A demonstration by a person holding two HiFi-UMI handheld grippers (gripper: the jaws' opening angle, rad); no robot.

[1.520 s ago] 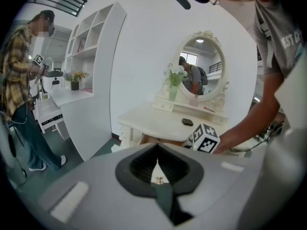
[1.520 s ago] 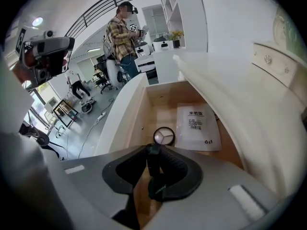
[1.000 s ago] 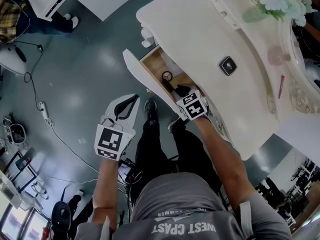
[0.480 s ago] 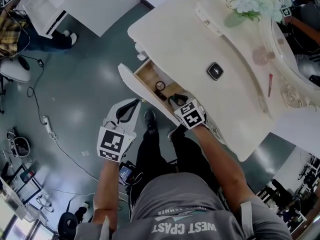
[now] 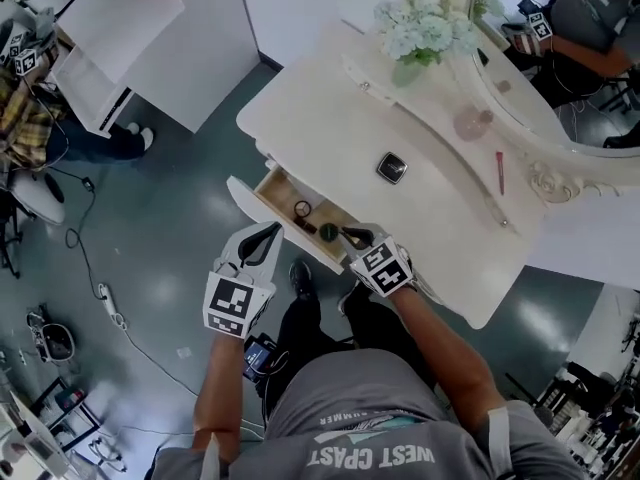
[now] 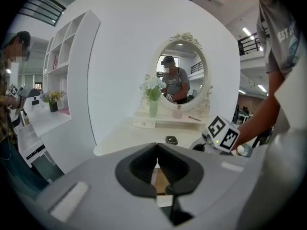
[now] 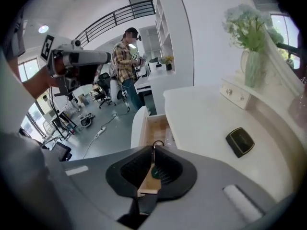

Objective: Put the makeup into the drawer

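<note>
The left tool (image 5: 265, 236) hangs closed and empty over the floor beside the open drawer (image 5: 278, 193), clear of the work. The right tool (image 5: 350, 235) hovers at the drawer's near end. Its jaws have just been closing to a narrow pinch with nothing between them, so it is free for another pick. A green piece (image 5: 328, 232) and a ring-shaped piece (image 5: 302, 208) lie inside the drawer. Farther on, a dark compact (image 5: 391, 167) and a thin stick (image 5: 499, 171) lie on the worktop (image 5: 330, 118), probably to be put away next.

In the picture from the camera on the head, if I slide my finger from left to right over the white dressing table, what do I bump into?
open drawer → black compact → pinkish bottle → red stick. The flowers are left out: they sit above the compact and the bottle.
</note>
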